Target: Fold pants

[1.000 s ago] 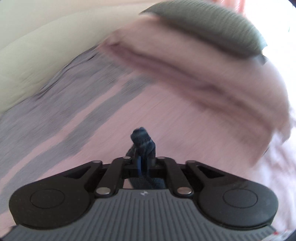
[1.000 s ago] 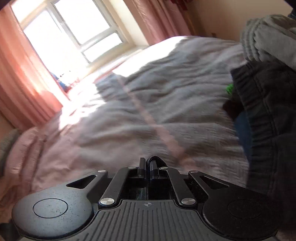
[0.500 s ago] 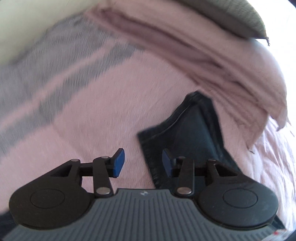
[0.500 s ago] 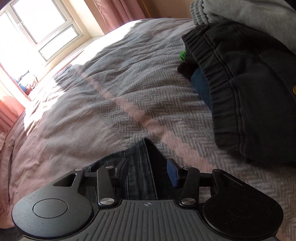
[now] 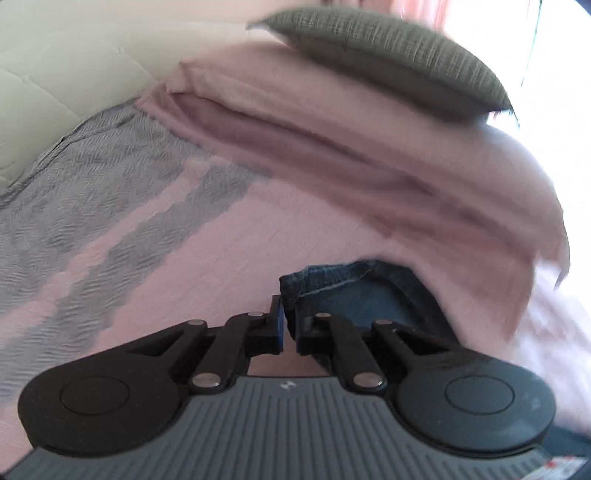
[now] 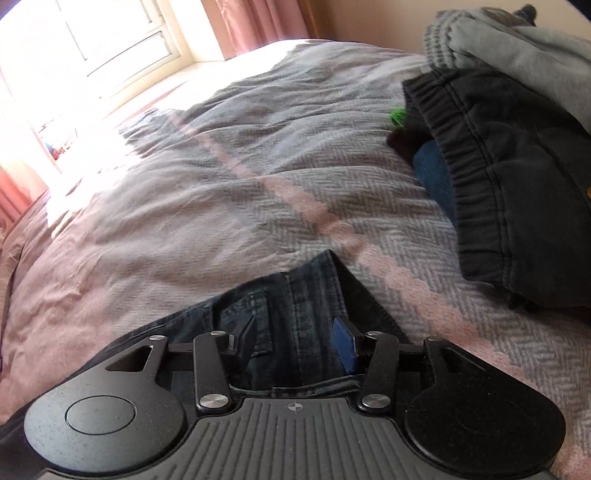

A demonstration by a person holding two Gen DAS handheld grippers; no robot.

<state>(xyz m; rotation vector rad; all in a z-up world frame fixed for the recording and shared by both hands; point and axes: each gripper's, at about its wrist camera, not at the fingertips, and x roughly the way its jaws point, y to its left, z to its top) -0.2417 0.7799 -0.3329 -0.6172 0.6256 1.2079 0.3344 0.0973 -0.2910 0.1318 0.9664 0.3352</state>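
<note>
Left-wrist view looks down on a bed covered by a pink and grey herringbone bedspread, with two grey stripes running away ahead and to the left of the left gripper. Beyond it lies one pink pillow with one dark green cushion resting on top, and a pale quilted headboard rises at the far left. The left gripper's jaws are closing, nearly together, on a hem corner of the one pair of dark blue jeans, whose cloth sits between the pads and spreads just ahead and to the right of them. In the right-wrist view the same jeans lie directly under and ahead of the right gripper, whose two fingers stand apart above a seam without pressing the denim. The bedspread stretches forward to a bright window at the far left, flanked by pink curtains. Ahead and to the right sits a pile of clothes: one black garment with an elastic waistband, one grey knit piece on top, and a bit of blue fabric and something green peeking from beneath.
</note>
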